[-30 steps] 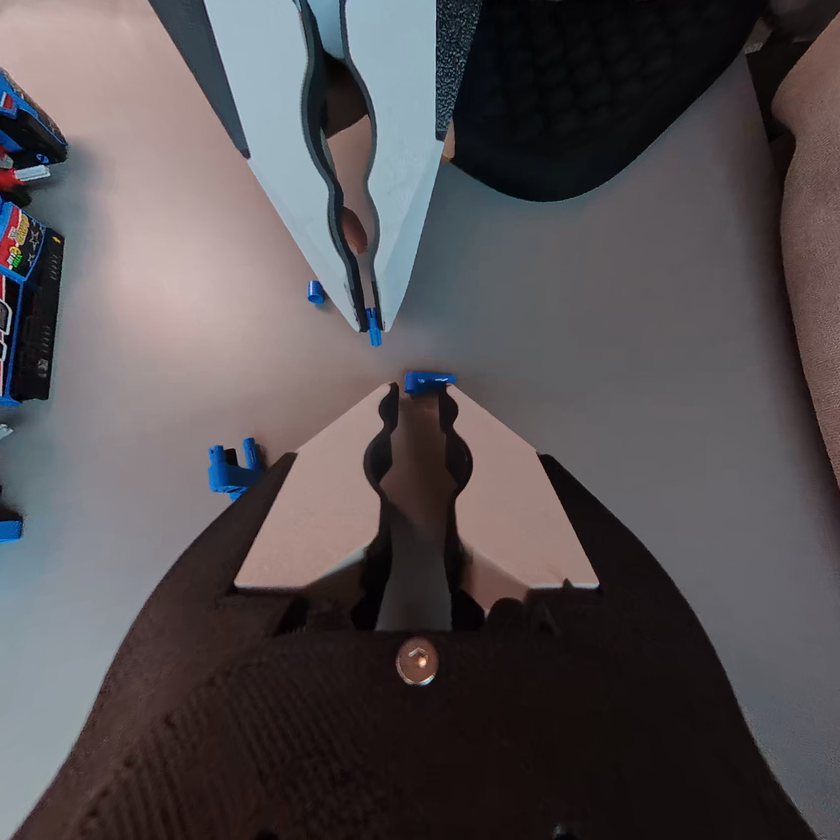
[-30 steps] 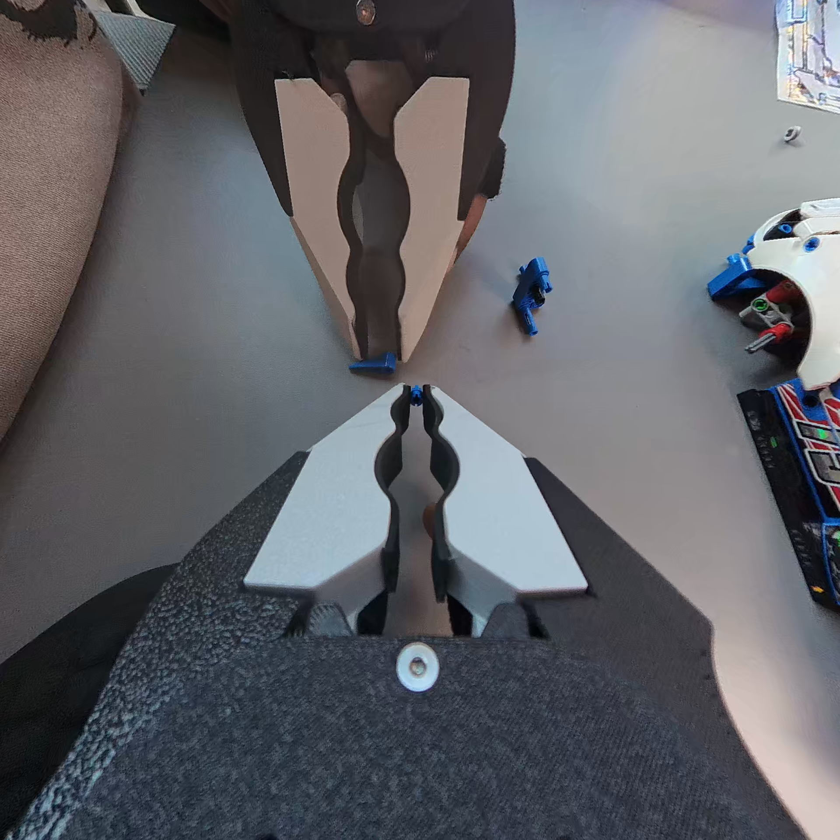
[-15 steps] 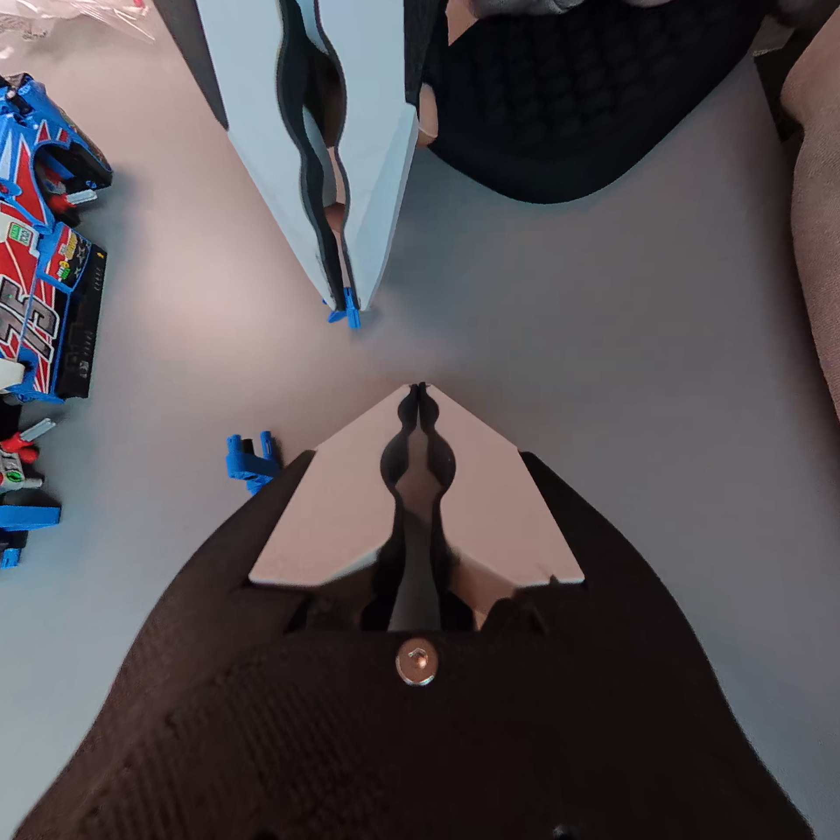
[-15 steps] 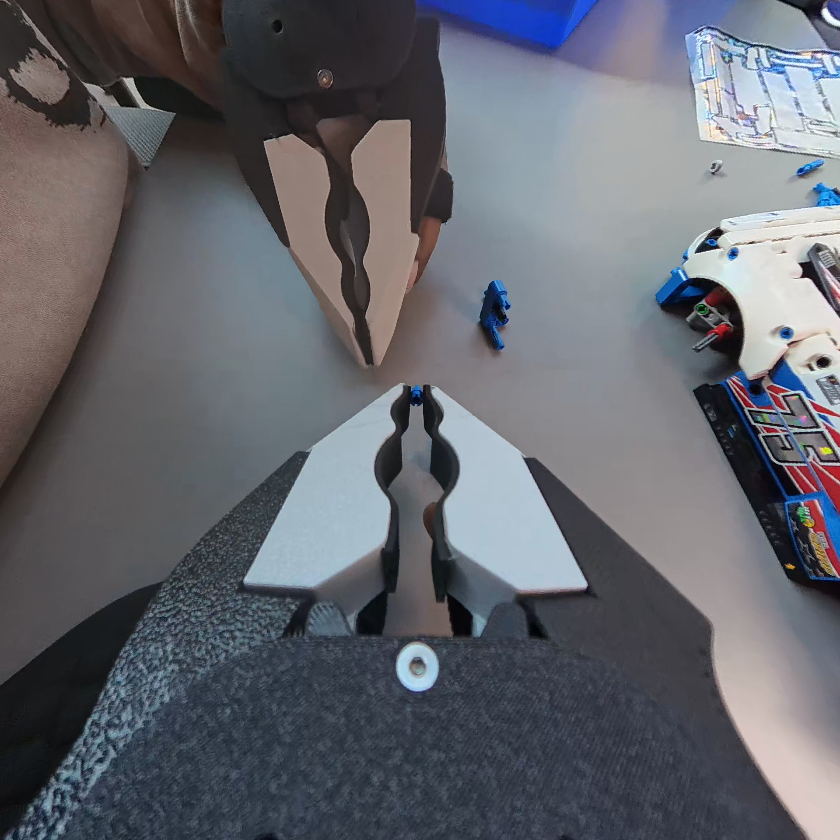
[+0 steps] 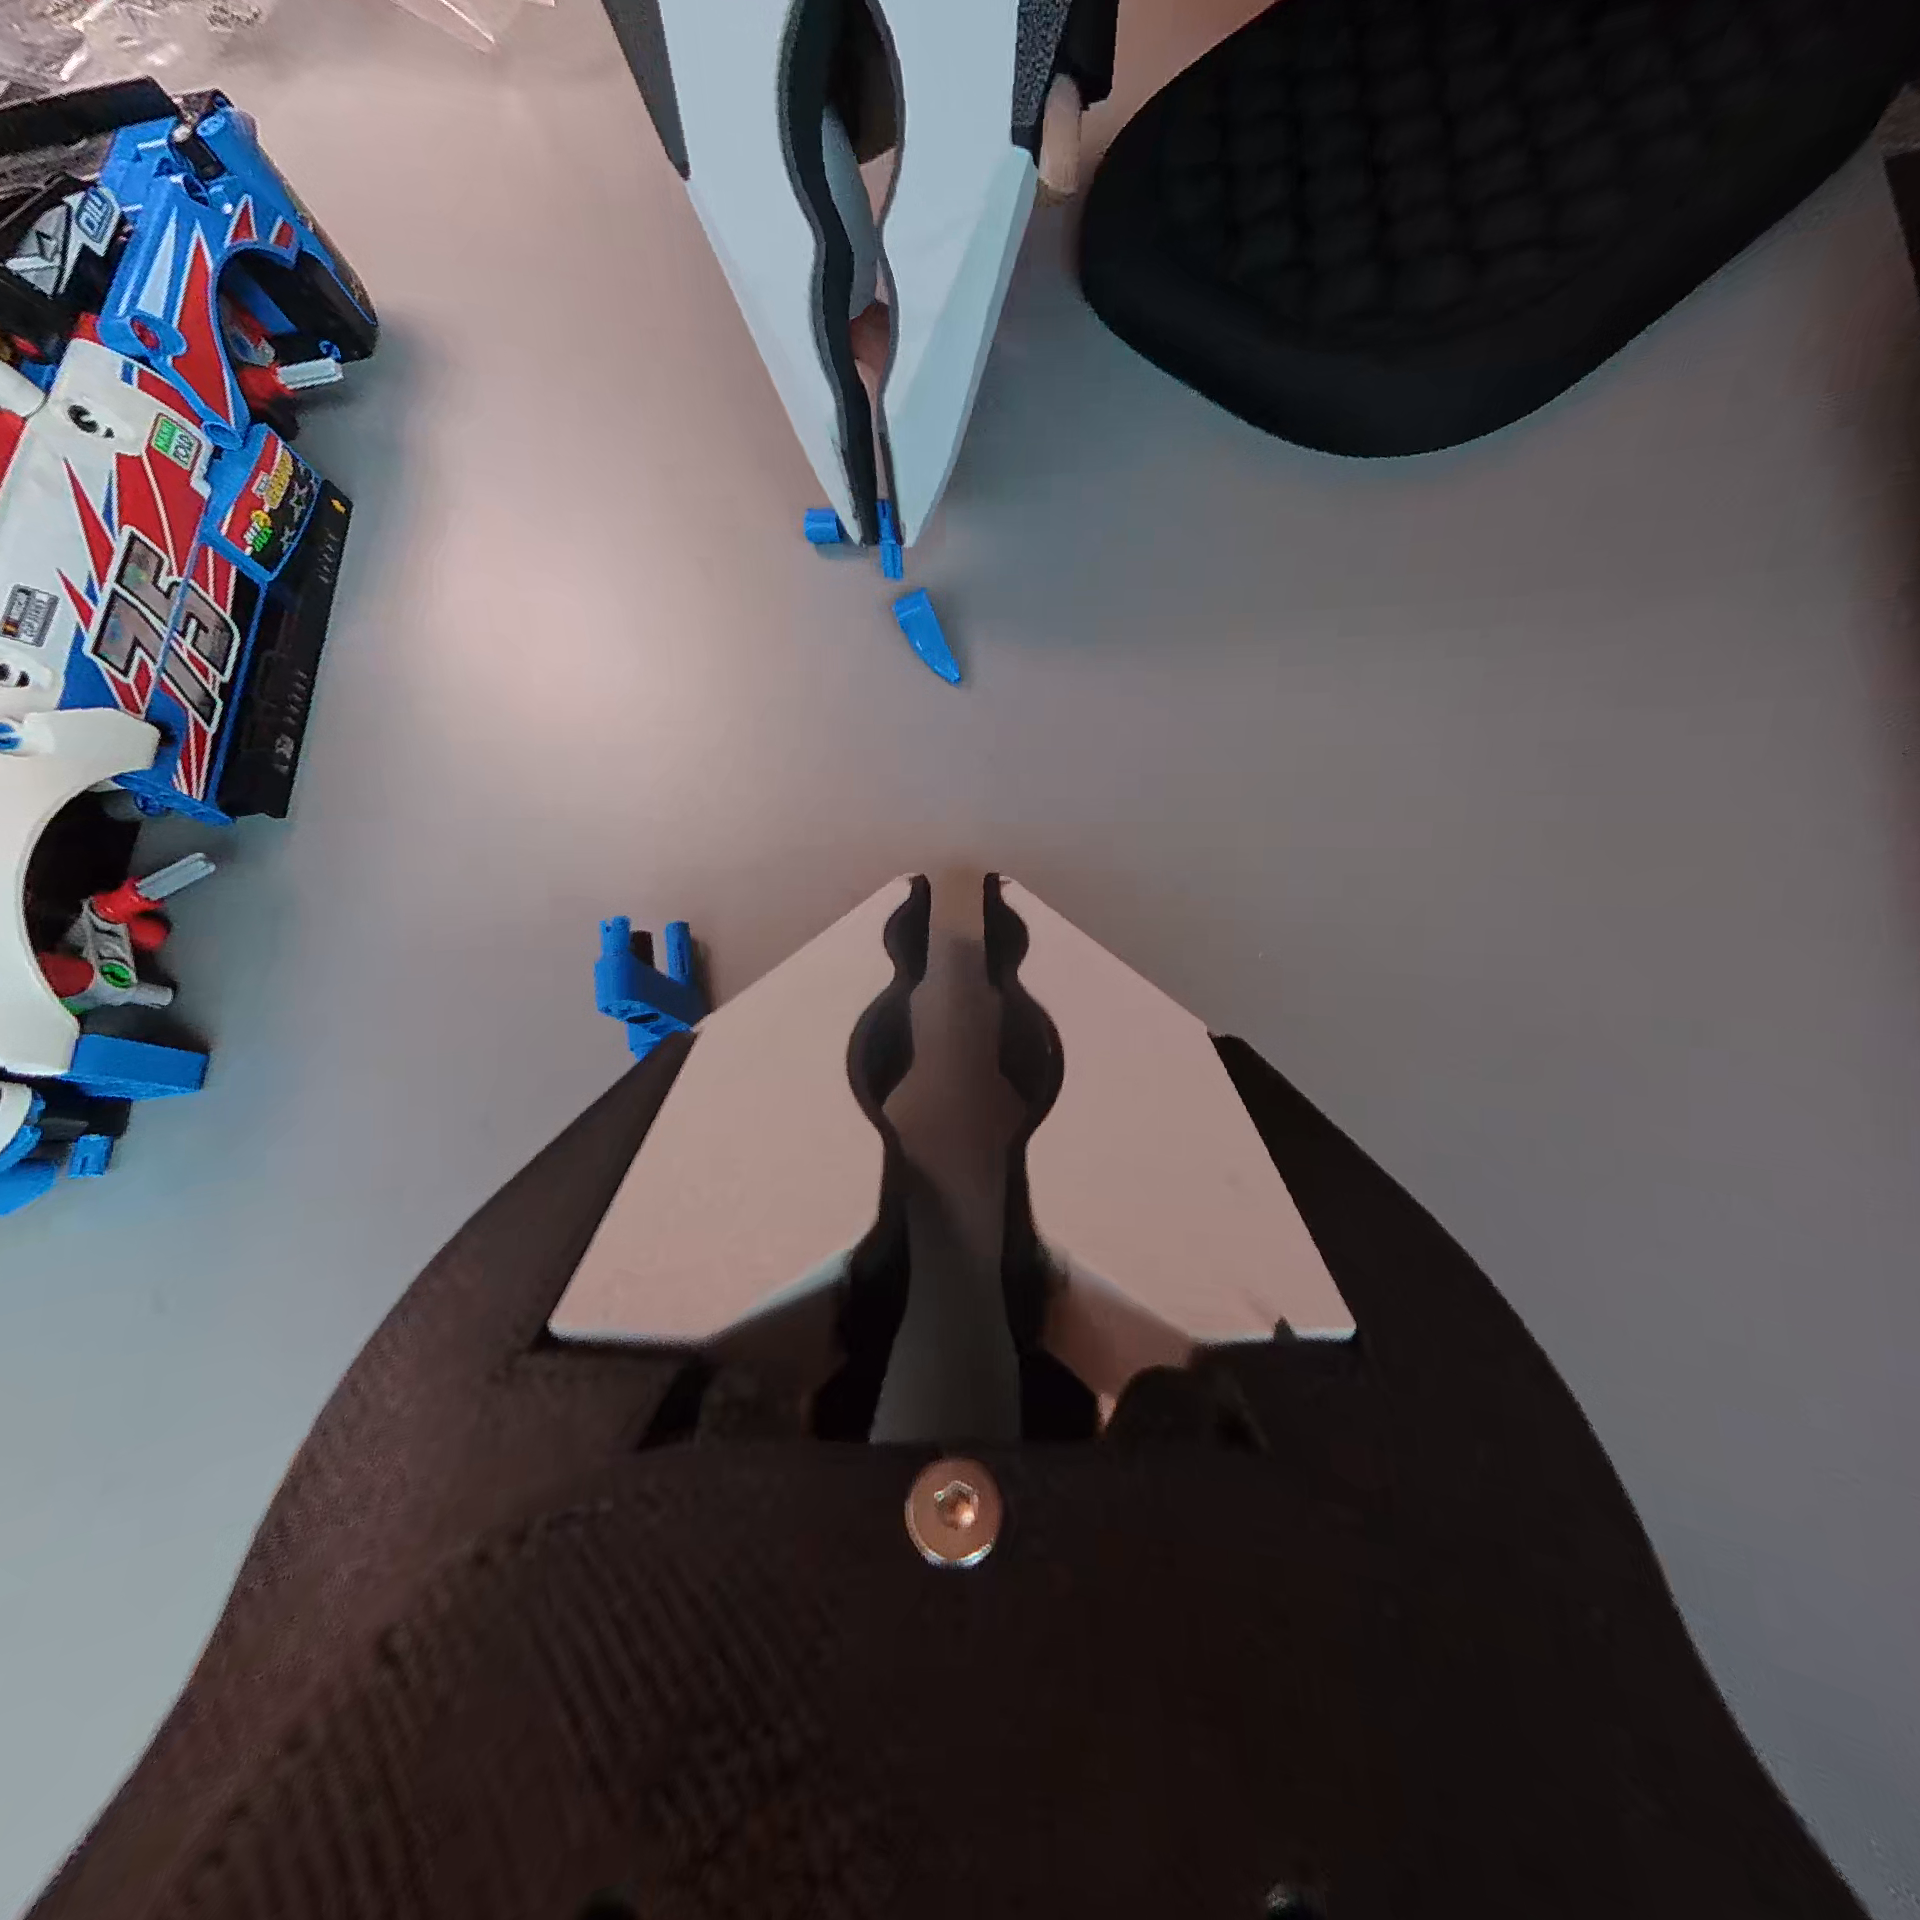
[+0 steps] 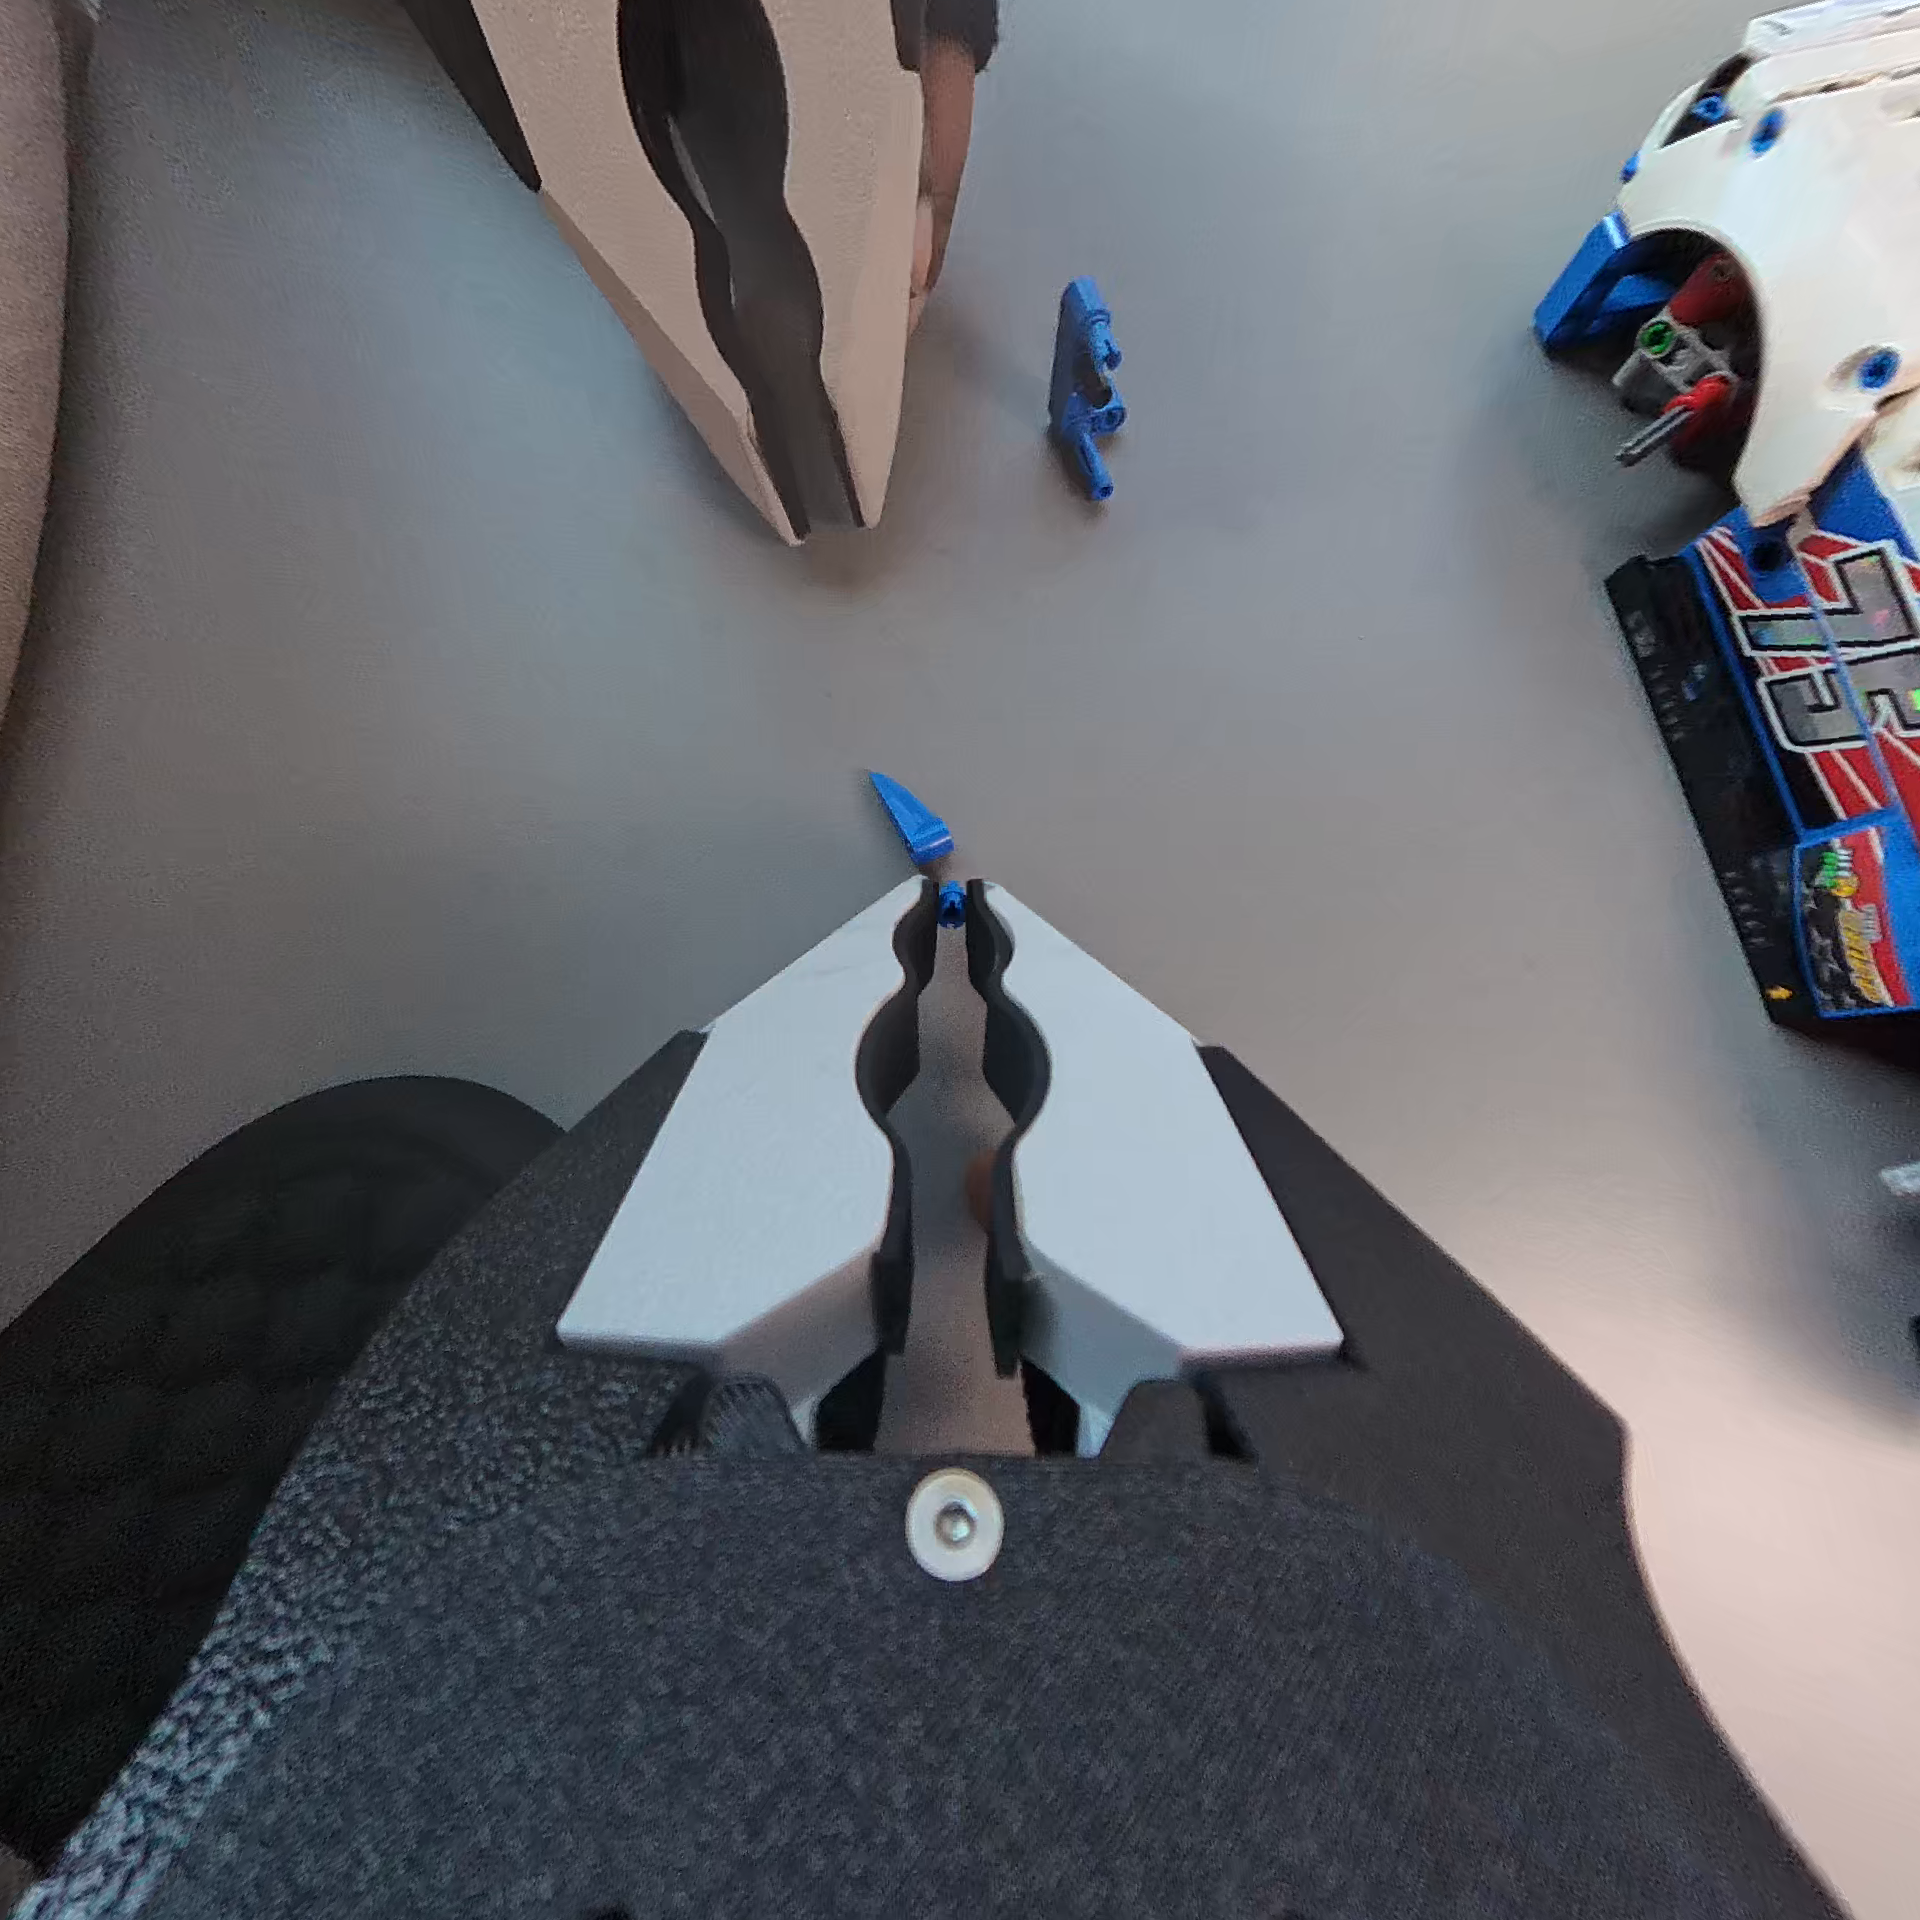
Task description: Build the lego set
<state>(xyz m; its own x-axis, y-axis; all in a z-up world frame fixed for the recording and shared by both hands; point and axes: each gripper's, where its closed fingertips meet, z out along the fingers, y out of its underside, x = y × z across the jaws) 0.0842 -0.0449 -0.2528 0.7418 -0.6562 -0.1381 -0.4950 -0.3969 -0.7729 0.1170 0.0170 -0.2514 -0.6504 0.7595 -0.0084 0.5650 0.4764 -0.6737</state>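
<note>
A plain grey surface stretches under both cameras, with a black mesh chair seat at its far edge in the left wrist view. We see our left tongs hanging just above the surface with a narrow gap between the tips and nothing in it; in the right wrist view the same left tongs appear at the top, tilted, tips pointing down toward the surface. Our right tongs are pinched on a small blue pin, which pokes out past the tips (in the left wrist view it shows as a short blue stub below the pale fingers). Just ahead of that pin lies a curved blue piece, pointed at one end, flat on the surface and apart from the pin. In the left wrist view, another small blue bit sits beside the right tongs' tips. A blue connector block with two prongs lies near the left tongs, on their left side. The partly built race car, white, blue and red with stickers on its body, rests well off to the side; red and grey axle parts show inside its wheel arch.
</note>
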